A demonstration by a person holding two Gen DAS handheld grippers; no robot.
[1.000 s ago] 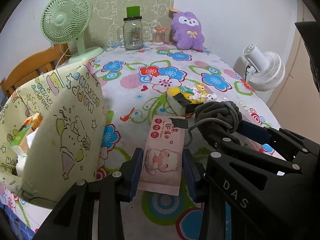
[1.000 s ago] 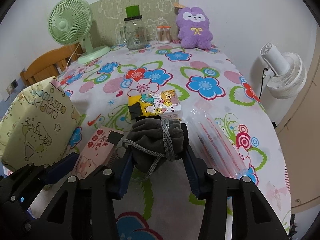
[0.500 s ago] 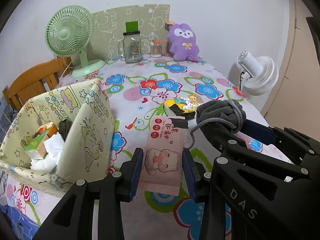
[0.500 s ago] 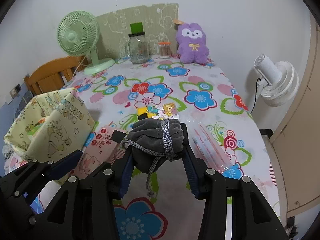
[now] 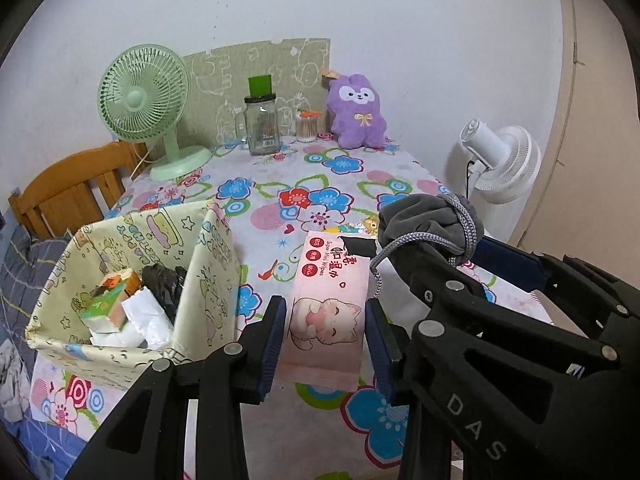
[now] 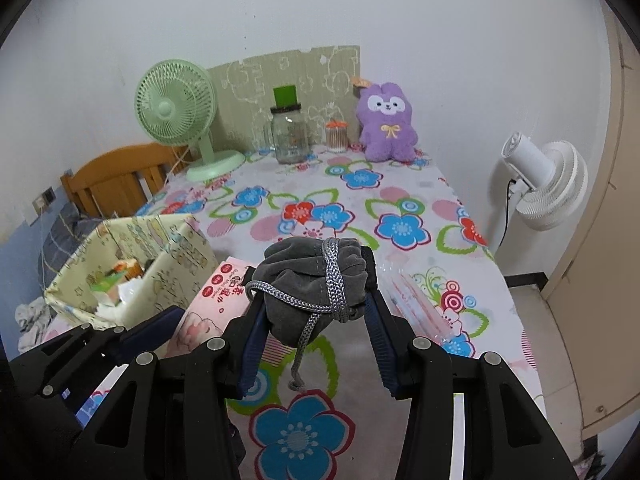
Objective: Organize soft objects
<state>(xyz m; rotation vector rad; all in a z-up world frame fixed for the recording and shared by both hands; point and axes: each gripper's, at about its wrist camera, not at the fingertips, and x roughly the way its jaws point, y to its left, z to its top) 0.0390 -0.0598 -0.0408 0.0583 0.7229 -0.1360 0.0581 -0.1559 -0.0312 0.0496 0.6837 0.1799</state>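
Item, left gripper (image 5: 325, 336): clenched across the width of a pink wet-wipes pack (image 5: 328, 312), held clear above the floral tabletop (image 5: 320, 196) just beside the fabric storage box (image 5: 208, 280). Item, right gripper (image 6: 316, 300): clamped on a grey drawstring pouch (image 6: 316, 280), likewise aloft, its cord (image 6: 298, 360) dangling free below. Hazards, as judged: the wipes pack was slick and limp, gripped near one end only, and might sag or slide out under a quick swing; the loose cord might catch on the box rim or on the left gripper, the two tools standing close together; the soft box wall might fold inward if struck. View notes: the left wrist camera alone showed the box's contents, a green-and-orange carton (image 5: 112, 296), white wrapping and something dark; the right wrist camera alone showed a clear packet of pink sticks (image 6: 416, 304) lying on the tabletop, and the cord's hanging end.
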